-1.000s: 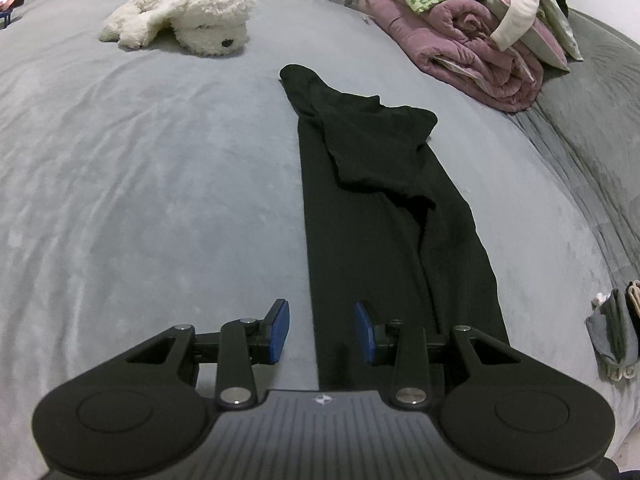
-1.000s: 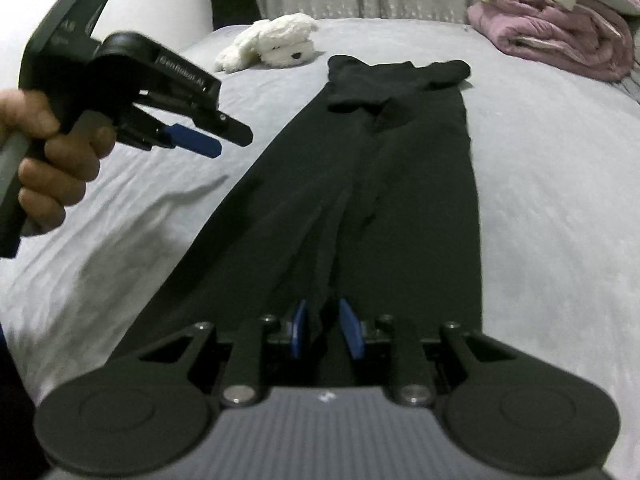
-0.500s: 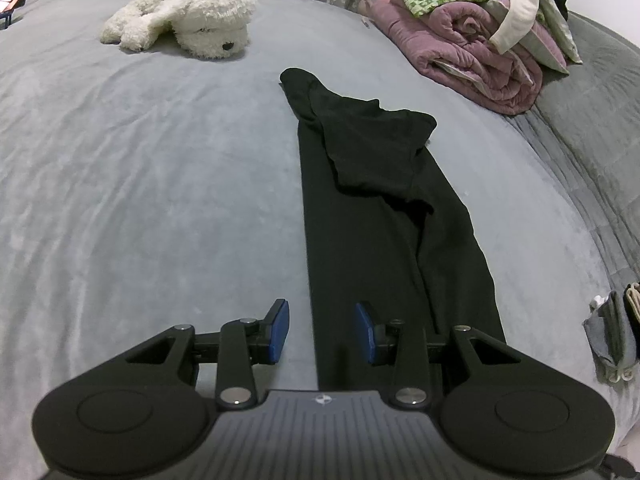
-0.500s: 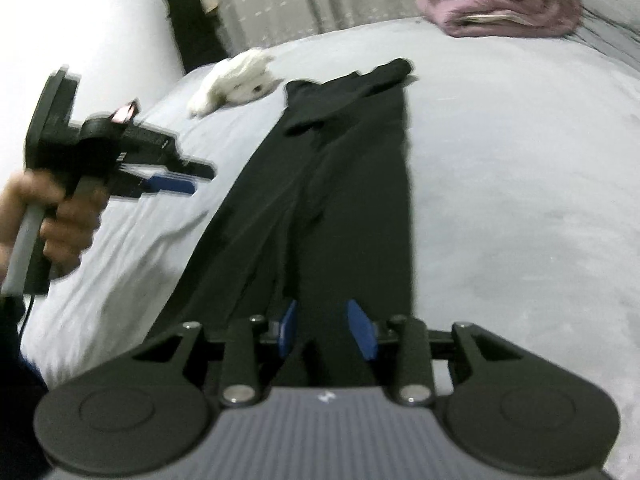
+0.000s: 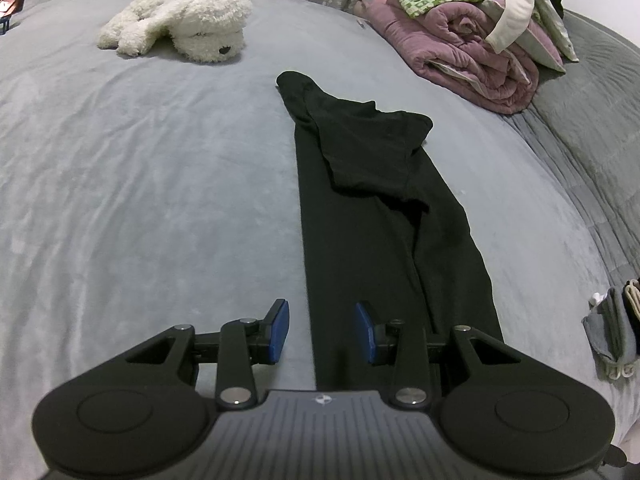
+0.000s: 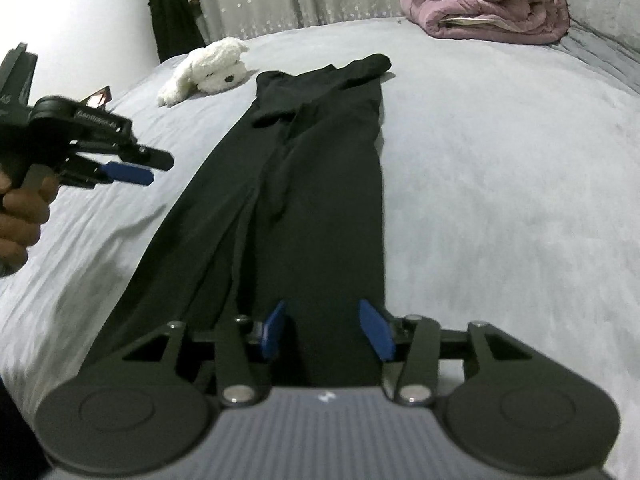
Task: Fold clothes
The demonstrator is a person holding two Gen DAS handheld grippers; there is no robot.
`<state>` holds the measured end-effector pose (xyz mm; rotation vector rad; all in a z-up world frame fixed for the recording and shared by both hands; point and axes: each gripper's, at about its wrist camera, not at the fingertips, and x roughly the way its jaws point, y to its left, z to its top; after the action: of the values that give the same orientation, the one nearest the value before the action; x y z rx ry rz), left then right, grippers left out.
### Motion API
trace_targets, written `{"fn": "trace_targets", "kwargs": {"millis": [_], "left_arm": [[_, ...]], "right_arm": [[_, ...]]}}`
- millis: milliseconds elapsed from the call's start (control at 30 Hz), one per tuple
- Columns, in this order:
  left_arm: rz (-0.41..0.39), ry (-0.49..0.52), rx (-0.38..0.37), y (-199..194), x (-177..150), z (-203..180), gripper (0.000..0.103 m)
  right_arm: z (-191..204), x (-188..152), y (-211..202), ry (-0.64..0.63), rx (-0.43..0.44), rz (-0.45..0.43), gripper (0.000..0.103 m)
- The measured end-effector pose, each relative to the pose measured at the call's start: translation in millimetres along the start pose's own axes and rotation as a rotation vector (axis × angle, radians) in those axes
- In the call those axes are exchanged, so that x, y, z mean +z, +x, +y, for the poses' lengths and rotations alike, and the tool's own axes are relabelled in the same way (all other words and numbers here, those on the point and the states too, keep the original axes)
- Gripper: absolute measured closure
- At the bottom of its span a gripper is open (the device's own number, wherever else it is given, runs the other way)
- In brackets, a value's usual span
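A long black garment [image 5: 360, 220], folded lengthwise into a narrow strip, lies flat on the grey bed [image 5: 140, 200], its bunched top end far from me. My left gripper [image 5: 322, 316] hovers open above the strip's near left edge, nothing between its blue pads. In the right wrist view the same garment [image 6: 312, 184] runs away from my right gripper [image 6: 326, 320], whose jaws are opening over the near end; the cloth lies below the pads, which do not press on it. The left gripper [image 6: 158, 168], held by a hand [image 6: 20, 208], shows at the left.
A white plush dog [image 5: 180, 36] lies at the far left of the bed. A rolled pink quilt with clothes piled on it [image 5: 472, 52] sits far right. Small folded grey items [image 5: 612, 332] lie at the right edge. Dark clothing [image 6: 172, 12] hangs by the headboard.
The right gripper's jaws have widened and let go of the fold of black cloth, and it has shifted sideways over the garment. The left gripper has stayed still and open.
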<state>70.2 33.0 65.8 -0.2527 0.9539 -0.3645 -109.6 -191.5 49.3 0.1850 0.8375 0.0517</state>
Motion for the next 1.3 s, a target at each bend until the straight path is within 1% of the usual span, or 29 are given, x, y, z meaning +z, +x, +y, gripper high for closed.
{"fn": "trace_targets", "kwargs": {"millis": [133,200,267,600,767,800,867,967,1033,1200,1300], "left_arm": [[0.000,0.000,0.000,-0.5,0.6,0.0,0.068],[-0.001,-0.001,-0.001,-0.8,0.5,0.2,0.068],[-0.003,-0.002,-0.002,-1.4,0.5,0.9,0.068],[-0.007,-0.005,-0.009,-5.0,1.6,2.3,0.068],[-0.007,-0.005,-0.009,-6.2,1.7,2.8,0.068],[-0.007,-0.004,-0.008,-6.2,1.7,2.7,0.068],[-0.006,-0.003,-0.006,-6.1,1.8,2.3,0.068],[-0.005,-0.001,-0.004,-5.9,2.1,1.6,0.068],[-0.005,0.000,-0.004,-6.0,2.4,1.6,0.068],[-0.006,0.000,-0.004,-6.4,2.3,1.7,0.068],[-0.004,0.001,-0.002,-6.0,2.1,1.4,0.068]], "right_arm": [[0.3,4.0,6.7,0.002,-0.019,-0.008,0.053],[2.7,6.3,12.8,-0.019,-0.040,-0.007,0.052],[6.6,8.9,18.2,-0.045,-0.071,-0.010,0.049],[12.2,16.7,31.0,-0.068,-0.086,-0.016,0.049],[15.4,16.6,32.5,-0.100,-0.096,-0.023,0.072],[14.8,16.9,32.4,-0.098,-0.098,-0.025,0.075],[12.5,17.6,32.1,-0.089,-0.101,-0.027,0.086],[5.9,17.9,30.4,-0.060,-0.098,-0.030,0.096],[1.9,17.5,28.7,-0.044,-0.093,-0.034,0.097],[-6.5,16.6,24.2,-0.006,-0.122,-0.053,0.098],[-10.7,14.9,25.5,0.005,-0.113,-0.046,0.098]]}}
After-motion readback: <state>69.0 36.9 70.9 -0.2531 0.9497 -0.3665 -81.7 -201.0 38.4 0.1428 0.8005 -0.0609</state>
